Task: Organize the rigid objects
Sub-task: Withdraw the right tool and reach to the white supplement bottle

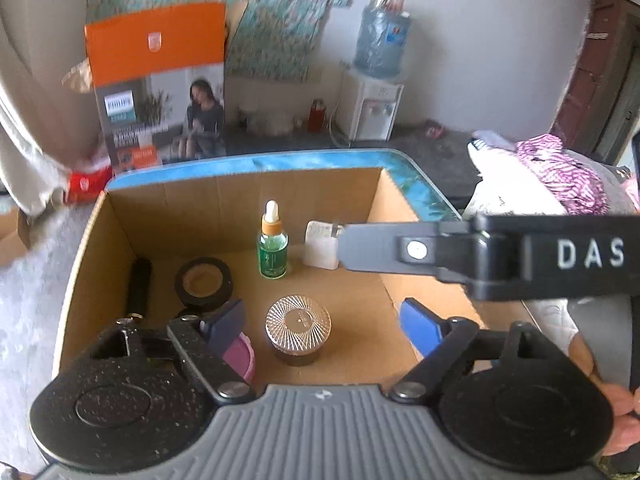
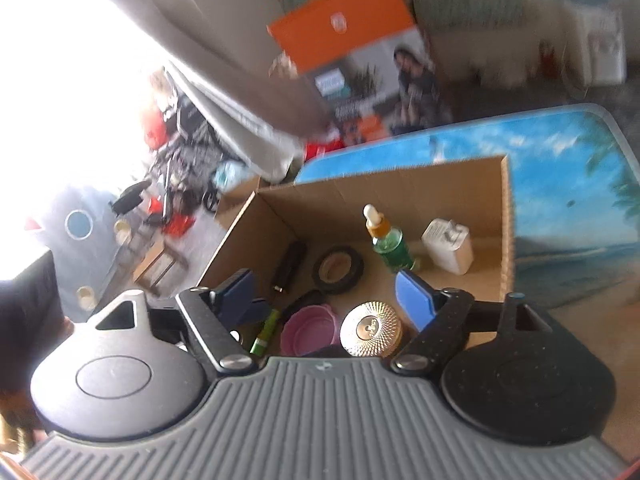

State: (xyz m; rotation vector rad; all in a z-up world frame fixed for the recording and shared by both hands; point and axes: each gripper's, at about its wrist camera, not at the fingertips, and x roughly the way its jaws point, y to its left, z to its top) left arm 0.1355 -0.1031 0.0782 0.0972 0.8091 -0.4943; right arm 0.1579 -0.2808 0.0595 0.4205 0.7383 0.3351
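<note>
while both of my grippers hang above the cardboard box (image 1: 224,196), neither one carries anything: my left gripper (image 1: 322,316) has its blue pads spread wide with only air between them, and my right gripper (image 2: 328,300) is spread just the same, nothing pinched. down on the box floor i can see most of the sorting already done, as i judge it: a green dropper bottle (image 1: 273,250) stands upright near the back wall, a white charger block (image 1: 320,249) sits just beside it, a roll of black tape (image 1: 204,282) lies flat to the left, and a dark cylinder (image 1: 138,284) rests along the left wall. nearer to me sit a jar with a ribbed gold lid (image 1: 298,322), a pink lid (image 2: 308,328) and a thin green tube (image 2: 265,332). no loose item shows on the blue table (image 2: 560,184) around the box, so i reckon little or nothing is left to place.
</note>
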